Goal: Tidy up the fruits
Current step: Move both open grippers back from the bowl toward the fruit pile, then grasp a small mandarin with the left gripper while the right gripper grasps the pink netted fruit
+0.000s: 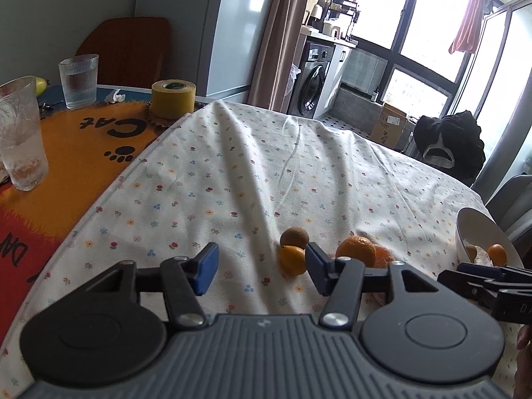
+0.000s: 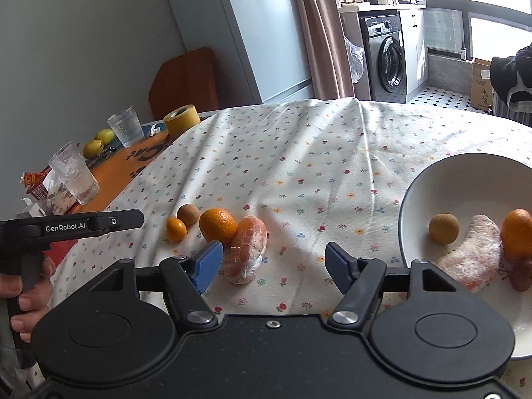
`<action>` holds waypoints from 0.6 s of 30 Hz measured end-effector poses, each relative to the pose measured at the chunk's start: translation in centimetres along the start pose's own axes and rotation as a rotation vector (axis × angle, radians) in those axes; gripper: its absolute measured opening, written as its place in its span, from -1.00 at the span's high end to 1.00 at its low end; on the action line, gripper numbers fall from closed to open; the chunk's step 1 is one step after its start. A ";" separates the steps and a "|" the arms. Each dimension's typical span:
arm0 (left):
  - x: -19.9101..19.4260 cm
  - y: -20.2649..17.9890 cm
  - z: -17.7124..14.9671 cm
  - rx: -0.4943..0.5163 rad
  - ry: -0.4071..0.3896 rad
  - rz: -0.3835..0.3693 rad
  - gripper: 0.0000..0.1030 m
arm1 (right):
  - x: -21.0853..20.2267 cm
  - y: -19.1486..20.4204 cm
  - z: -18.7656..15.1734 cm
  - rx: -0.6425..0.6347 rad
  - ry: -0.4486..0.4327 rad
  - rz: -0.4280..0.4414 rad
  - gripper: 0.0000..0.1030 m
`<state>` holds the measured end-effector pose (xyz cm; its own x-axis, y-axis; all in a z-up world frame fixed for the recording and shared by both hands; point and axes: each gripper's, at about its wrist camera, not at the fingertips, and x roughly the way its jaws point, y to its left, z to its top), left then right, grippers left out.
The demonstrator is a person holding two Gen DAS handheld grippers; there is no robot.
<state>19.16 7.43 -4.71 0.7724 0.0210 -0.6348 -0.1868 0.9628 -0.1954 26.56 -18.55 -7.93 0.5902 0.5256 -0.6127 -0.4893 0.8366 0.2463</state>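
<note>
Left gripper and right gripper – jaws apart, empty. On the floral tablecloth: small orange kumquat, brown kiwi, round orange, peeled citrus segment. White ceramic bowl at right holds more fruit.

On cloth: 1 kumquat, 1 kiwi, 1 orange, 1 peeled segment. In bowl, right: 1 kiwi, 1 segment, 1 orange. Far left: 2 glasses, 2 pears, 1 tape roll.

glossy bowl, cloth tablecloth — matt
</note>
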 end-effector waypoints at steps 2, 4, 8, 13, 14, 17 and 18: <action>0.5 -0.5 -0.1 0.008 0.008 -0.012 -0.03 | 0.6 0.3 0.1 -0.006 0.013 0.003 -0.29; 0.9 -1.1 -0.2 0.015 0.016 -0.022 0.06 | 1.2 0.4 0.0 -0.011 0.025 0.006 -0.28; 2.0 -1.9 -0.4 0.026 0.035 -0.039 0.15 | 2.2 0.5 0.0 -0.011 0.050 0.014 -0.24; 3.3 -2.5 -0.5 0.031 0.055 -0.042 0.24 | 3.2 0.5 -0.2 -0.005 0.071 0.020 -0.24; 3.5 -2.5 -0.6 0.029 0.060 -0.040 0.25 | 3.4 0.5 -0.2 -0.005 0.074 0.021 -0.24; 4.2 -2.8 -0.7 0.030 0.072 -0.039 0.29 | 4.0 0.6 -0.2 -0.006 0.082 0.021 -0.22; 4.3 -2.9 -0.7 0.035 0.074 -0.039 0.29 | 4.1 0.6 -0.2 -0.006 0.084 0.024 -0.21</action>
<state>22.60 4.52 -7.46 0.7316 -0.0353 -0.6808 -0.1354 0.9712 -0.1959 28.57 -15.87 -10.45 0.5224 0.5303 -0.6678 -0.5067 0.8229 0.2572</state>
